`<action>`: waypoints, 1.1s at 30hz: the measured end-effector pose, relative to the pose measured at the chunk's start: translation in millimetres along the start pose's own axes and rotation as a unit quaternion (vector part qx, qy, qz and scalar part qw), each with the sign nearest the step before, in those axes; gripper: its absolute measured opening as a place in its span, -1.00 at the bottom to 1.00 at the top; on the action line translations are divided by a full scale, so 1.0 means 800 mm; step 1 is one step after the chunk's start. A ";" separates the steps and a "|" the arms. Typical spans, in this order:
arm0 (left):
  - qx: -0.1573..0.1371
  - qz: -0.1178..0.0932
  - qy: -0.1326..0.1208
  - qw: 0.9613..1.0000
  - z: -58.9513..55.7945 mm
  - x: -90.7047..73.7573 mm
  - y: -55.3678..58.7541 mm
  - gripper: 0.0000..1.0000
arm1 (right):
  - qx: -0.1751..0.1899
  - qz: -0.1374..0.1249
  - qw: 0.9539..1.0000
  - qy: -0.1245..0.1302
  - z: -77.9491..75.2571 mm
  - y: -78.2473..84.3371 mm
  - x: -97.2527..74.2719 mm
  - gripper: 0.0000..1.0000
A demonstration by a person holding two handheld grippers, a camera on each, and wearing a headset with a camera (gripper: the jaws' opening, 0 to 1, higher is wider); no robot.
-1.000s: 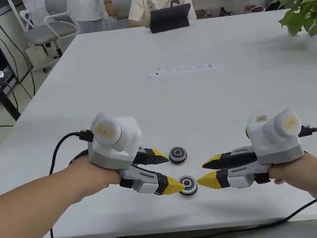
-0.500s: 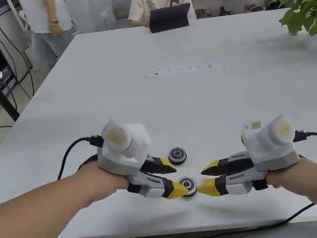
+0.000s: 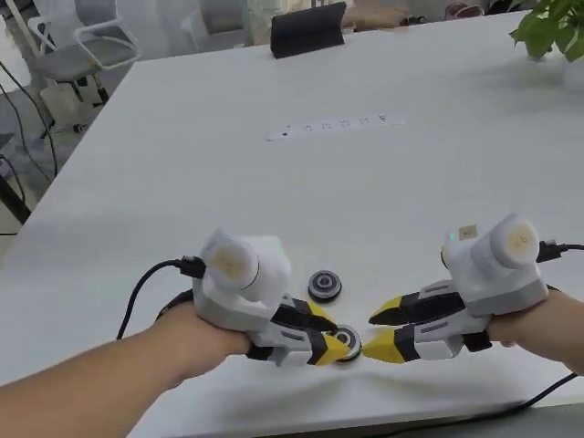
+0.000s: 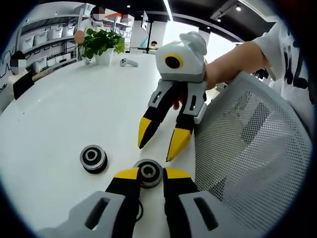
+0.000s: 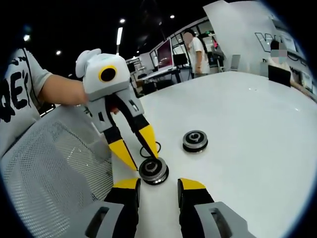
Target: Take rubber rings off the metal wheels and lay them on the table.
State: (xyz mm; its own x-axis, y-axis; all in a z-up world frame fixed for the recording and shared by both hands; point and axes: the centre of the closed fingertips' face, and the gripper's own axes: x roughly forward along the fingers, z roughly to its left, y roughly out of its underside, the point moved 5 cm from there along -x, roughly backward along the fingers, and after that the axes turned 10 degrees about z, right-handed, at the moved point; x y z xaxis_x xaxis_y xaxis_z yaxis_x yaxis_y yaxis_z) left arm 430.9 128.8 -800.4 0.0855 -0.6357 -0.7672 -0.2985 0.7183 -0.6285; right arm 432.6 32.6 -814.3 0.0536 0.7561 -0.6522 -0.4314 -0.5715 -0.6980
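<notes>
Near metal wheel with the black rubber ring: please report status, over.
Left tongs straddle the near black-rimmed metal wheel, grip unclear. Right tongs open, just short of it. Second such wheel sits apart, not in the way.

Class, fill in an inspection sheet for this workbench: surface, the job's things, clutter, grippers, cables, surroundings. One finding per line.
Surface: white table, plain and level.
Job's things: two metal wheels, both black-rimmed; near wheel by the front edge, far wheel just behind it, apart from it.
Clutter: power strip mid-table; laptop at the far edge.
Grippers: left gripper has its jaws either side of the near wheel, grip unclear; right gripper is open, tips pointing at that wheel.
Cables: black cable from the left gripper; second cable off the front edge.
Surroundings: potted plant; office chair.
</notes>
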 end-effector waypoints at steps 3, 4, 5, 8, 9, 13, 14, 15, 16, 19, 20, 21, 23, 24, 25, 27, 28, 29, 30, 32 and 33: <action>0.008 0.004 -0.007 1.000 0.000 0.002 0.001 -0.77 | -0.001 0.000 1.000 0.000 0.000 0.000 0.000 -0.45; 0.012 0.006 -0.009 1.000 0.000 0.003 0.002 -0.77 | -0.001 0.000 1.000 0.000 0.000 0.000 0.000 -0.45; 0.014 0.007 -0.010 1.000 0.000 0.003 0.002 -0.77 | -0.001 0.000 1.000 0.001 -0.001 0.000 0.000 -0.45; 0.021 0.008 -0.016 1.000 0.000 0.004 0.002 -0.79 | 0.000 0.000 1.000 0.001 -0.001 0.000 0.001 -0.45; 0.024 0.008 -0.018 1.000 0.000 0.005 0.002 -0.79 | -0.001 0.000 1.000 0.000 0.000 0.000 0.001 -0.45; 0.053 0.015 -0.033 0.998 -0.001 0.006 0.001 -0.83 | -0.003 0.000 1.000 -0.001 0.000 0.000 0.002 -0.46; 0.059 0.016 -0.035 0.997 -0.001 0.006 0.001 -0.83 | -0.005 0.000 1.000 -0.001 0.001 0.000 0.003 -0.46; 0.071 0.019 -0.039 0.997 -0.002 0.007 0.001 -0.83 | -0.006 0.000 1.000 -0.002 0.001 0.000 0.003 -0.47; 0.075 0.019 -0.040 0.996 -0.003 0.007 0.001 -0.83 | -0.008 0.001 1.000 -0.002 0.002 0.000 0.004 -0.47; 0.075 0.019 -0.039 0.996 -0.004 0.007 0.000 -0.83 | -0.011 0.003 1.000 -0.004 0.003 0.000 0.006 -0.47; 0.077 0.018 -0.039 0.996 -0.003 0.007 0.000 -0.83 | -0.013 0.005 1.000 -0.005 0.004 0.000 0.006 -0.48; 0.079 0.017 -0.040 0.996 -0.003 0.007 0.001 -0.83 | -0.014 0.006 1.000 -0.005 0.004 0.000 0.007 -0.47; 0.080 0.016 -0.040 0.996 -0.003 0.007 0.001 -0.83 | -0.017 0.008 1.000 -0.006 0.005 0.000 0.007 -0.48; 0.080 0.015 -0.040 0.996 -0.003 0.007 0.001 -0.83 | -0.018 0.009 1.000 -0.006 0.005 0.000 0.008 -0.48; 0.080 0.014 -0.040 0.996 -0.002 0.007 0.001 -0.83 | -0.019 0.009 1.000 -0.005 0.005 0.000 0.008 -0.48; 0.079 0.013 -0.041 0.996 -0.003 0.007 0.001 -0.83 | -0.023 0.011 1.000 -0.004 0.005 -0.001 0.009 -0.48; 0.079 0.012 -0.041 0.996 -0.002 0.006 0.001 -0.83 | -0.027 0.010 1.000 -0.003 0.005 -0.001 0.009 -0.48; 0.078 0.011 -0.041 0.996 -0.002 0.006 0.001 -0.83 | -0.032 0.012 0.999 -0.003 0.005 -0.001 0.010 -0.49; 0.076 0.009 -0.041 0.996 -0.002 0.006 0.002 -0.83 | -0.034 0.013 0.999 -0.004 0.006 -0.002 0.011 -0.50; 0.073 0.006 -0.041 0.996 -0.002 0.006 0.002 -0.83 | -0.047 0.019 0.999 -0.002 0.005 -0.001 0.013 -0.50; 0.072 0.004 -0.042 0.997 -0.001 0.007 0.002 -0.84 | -0.052 0.024 0.998 -0.002 0.006 -0.001 0.014 -0.51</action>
State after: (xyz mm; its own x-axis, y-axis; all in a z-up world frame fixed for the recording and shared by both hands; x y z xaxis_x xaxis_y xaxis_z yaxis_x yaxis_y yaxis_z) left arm 429.7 126.5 -805.5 0.1640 -0.6085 -0.7764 -0.1610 0.7600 -0.6297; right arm 429.0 43.3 -819.8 0.0312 0.7279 -0.6850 -0.3378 -0.6373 -0.6926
